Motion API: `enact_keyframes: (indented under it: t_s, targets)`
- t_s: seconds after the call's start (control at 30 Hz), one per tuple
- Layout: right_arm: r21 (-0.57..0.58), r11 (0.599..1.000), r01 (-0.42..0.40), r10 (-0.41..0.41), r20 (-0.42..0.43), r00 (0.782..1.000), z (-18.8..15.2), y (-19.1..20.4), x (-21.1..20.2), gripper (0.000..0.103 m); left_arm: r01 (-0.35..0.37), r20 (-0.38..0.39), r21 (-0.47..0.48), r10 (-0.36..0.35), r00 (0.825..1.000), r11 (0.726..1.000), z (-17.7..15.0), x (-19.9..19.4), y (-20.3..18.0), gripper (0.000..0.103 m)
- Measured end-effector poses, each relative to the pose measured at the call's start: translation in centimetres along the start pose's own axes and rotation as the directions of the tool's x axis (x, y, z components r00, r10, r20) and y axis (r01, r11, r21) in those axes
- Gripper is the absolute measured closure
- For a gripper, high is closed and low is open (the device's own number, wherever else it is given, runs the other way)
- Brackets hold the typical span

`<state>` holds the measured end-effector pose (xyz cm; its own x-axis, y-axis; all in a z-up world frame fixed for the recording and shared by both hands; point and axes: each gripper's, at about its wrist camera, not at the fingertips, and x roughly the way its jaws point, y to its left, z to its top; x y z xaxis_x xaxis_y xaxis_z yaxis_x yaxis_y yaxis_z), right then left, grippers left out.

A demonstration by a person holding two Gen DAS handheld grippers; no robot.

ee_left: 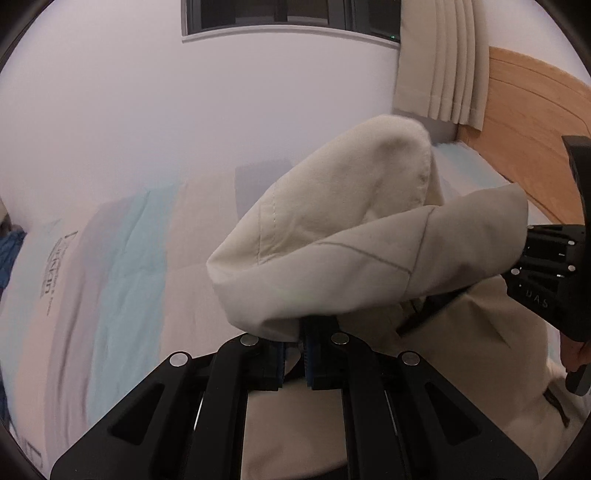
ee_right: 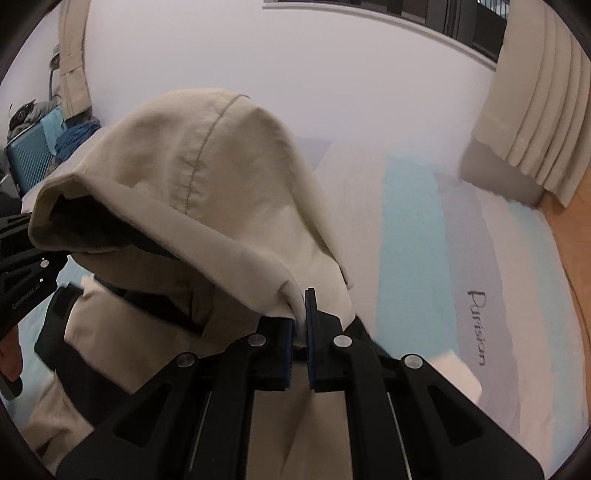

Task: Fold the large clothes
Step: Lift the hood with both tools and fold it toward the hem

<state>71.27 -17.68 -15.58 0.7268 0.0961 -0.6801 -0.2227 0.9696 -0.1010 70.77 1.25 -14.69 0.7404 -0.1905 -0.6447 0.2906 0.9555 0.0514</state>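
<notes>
Beige garment [ee_left: 332,236] is up off the bed, bunched and draped over both grippers; rest of it hangs down to the bedsheet [ee_left: 122,266] below and runs out of the bottom of both views, so full shape and type unreadable. Dark lining or trim shows inside a fold in the right wrist view, plus dark patches lower left, probably cuffs or tabs, too blurred to call.

Left gripper [ee_left: 295,354]: jaws nearly closed, pinching a fabric edge between the blue pads [ee_left: 308,363]. Fingertips themselves buried under the cloth.

Right gripper [ee_right: 299,332]: jaws nearly closed too, a fold of the garment [ee_right: 207,177] clamped between them, cloth visible in the narrow gap. In the left wrist view the right gripper body [ee_left: 550,273] sits at the right edge, half covered by fabric, with a bit of the person's hand [ee_left: 574,350] cut off by the frame. Mirror case: left gripper body [ee_right: 26,269] at the left edge of the right wrist view, partly under the fold.

Sheet is striped pale blue, pink and grey with printed lettering, motion-smeared. Wooden headboard [ee_left: 528,122] along the bed's far right edge, curtain [ee_left: 439,62] and window [ee_left: 288,16] above, window cropped at top. Blue suitcase [ee_right: 29,158] with clutter past the bed's far left corner, barely legible.
</notes>
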Motion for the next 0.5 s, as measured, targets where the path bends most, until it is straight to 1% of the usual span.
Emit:
enact_keyframes:
  t_s: [0.2, 0.37, 0.5]
  targets:
    - [-0.006, 1.000, 0.016, -0.016, 0.009, 1.000, -2.7, 0.7, -3.2, 0.098, -0.026, 0.020, 0.046, 0.026, 0.999, 0.999, -2.5, -3.2, -2.3, 0.097]
    - [-0.016, 0.999, 0.032, -0.032, 0.014, 0.999, -5.4, 1.3, -5.4, 0.098, -0.026, 0.020, 0.055, 0.025, 0.999, 0.998, -4.3, -4.5, -3.8, 0.096]
    - [-0.018, 0.999, 0.037, -0.037, 0.006, 0.999, -7.3, 1.5, -6.2, 0.098, -0.027, 0.021, 0.066, 0.026, 0.999, 0.997, -5.6, -5.0, -4.8, 0.096]
